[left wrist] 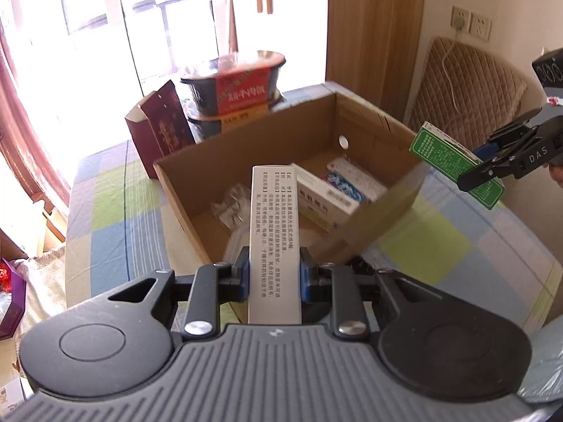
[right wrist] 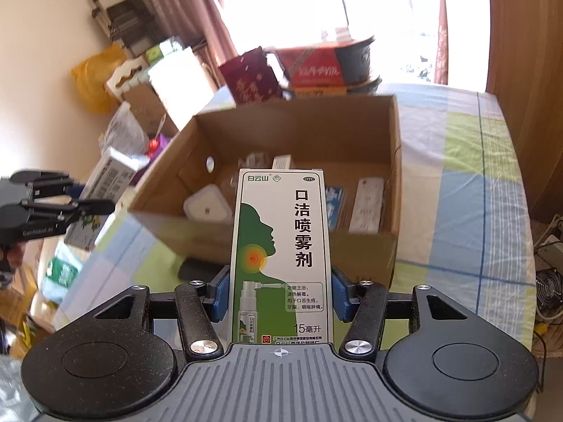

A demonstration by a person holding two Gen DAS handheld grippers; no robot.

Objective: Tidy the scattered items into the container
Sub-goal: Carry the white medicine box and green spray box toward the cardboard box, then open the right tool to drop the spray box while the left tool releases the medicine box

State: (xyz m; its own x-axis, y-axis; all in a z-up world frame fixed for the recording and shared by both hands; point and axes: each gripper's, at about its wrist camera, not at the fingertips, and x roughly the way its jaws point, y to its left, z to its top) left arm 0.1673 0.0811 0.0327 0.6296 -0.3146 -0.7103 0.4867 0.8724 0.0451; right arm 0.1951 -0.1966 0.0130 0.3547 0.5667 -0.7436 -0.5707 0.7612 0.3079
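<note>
Bright daylight enters through the far window (left wrist: 105,17), flanked by a pink curtain (right wrist: 183,10). A wooden panel (left wrist: 373,35) adjoins a cream wall with sockets (left wrist: 471,24).

A checked tablecloth (left wrist: 116,211) carries the cardboard box (left wrist: 197,190) and noodle bowls (left wrist: 232,88).

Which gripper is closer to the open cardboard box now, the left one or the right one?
Left. The left gripper holds a white carton at the cardboard box near rim. The right gripper, holding a green carton, hangs beside the box, farther out.
</note>
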